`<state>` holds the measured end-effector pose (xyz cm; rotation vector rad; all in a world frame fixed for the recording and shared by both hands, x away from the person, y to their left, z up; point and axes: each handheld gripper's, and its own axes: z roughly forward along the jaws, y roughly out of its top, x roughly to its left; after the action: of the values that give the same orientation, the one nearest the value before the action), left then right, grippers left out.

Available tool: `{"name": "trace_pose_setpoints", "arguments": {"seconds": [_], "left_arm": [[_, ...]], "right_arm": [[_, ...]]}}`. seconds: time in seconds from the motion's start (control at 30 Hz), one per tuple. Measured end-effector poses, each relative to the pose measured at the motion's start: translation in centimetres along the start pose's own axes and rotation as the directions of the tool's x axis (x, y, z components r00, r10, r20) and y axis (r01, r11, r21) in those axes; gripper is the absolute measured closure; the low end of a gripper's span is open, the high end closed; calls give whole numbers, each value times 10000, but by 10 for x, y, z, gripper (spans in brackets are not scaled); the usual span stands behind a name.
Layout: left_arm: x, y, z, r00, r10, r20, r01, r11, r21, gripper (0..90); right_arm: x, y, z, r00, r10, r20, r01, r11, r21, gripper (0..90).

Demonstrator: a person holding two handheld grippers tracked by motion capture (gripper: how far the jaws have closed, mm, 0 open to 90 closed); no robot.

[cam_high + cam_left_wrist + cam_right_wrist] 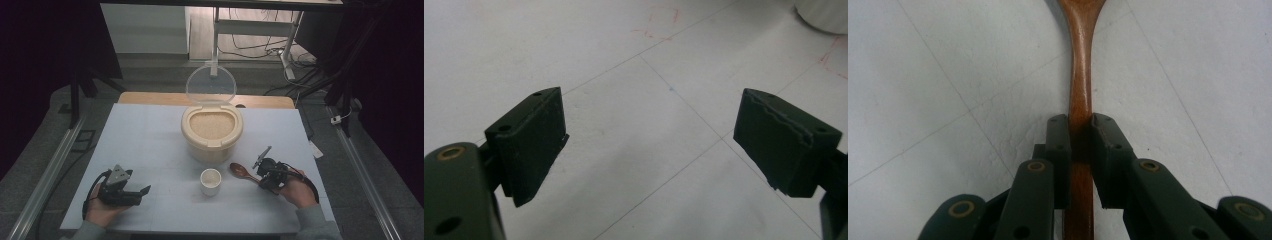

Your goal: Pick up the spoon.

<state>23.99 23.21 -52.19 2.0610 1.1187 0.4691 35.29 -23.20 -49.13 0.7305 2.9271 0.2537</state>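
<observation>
The right hand-held gripper (1080,145) is clamping the handle of the brown wooden spoon (1081,65), which is lying on the white desk (150,135) beside the small white cup (210,181). The right hand (296,192) is resting low, angled inward. The left hand-held gripper (649,145) is hovering with jaws apart.

Wooden spoon (1081,60) — smooth, glossy; table (1198,75) — matt white.

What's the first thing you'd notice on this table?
The big cream rice bin at the table's middle, its clear lid standing open over the grains. In front sits a small white cup, and to its right the right gripper pinches a brown wooden spoon by its handle.
</observation>
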Motion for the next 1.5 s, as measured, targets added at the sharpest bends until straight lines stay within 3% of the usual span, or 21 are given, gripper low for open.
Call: {"name": "trace_pose_setpoints", "arguments": {"seconds": [0.23, 0.53, 0.77, 1.13, 1.5], "left_arm": [[1, -1, 0, 10000, -5, -8, 5, 10000, 30, 134], [2, -2, 1, 10000, -21, -18, 21, 10000, 66, 134], [3, -2, 1, 10000, -29, -52, 29, 10000, 93, 134], [3, -2, 2, 10000, -14, -47, 14, 9999, 101, 134], [3, -2, 2, 10000, -7, -30, 7, 10000, 94, 133]], "right_arm": [[1, -2, -1, 9999, -158, 56, 159, 9998, -150, 791], [-7, -14, -17, 9994, 107, -335, -139, 9950, -992, 792], [-6, -23, -31, 9987, 52, -500, -129, 9879, -1543, 791], [0, -28, -52, 9951, -388, -906, 151, 9685, -2485, 792], [8, -22, -68, 9900, -880, -1106, 445, 9366, -3475, 792]]}}
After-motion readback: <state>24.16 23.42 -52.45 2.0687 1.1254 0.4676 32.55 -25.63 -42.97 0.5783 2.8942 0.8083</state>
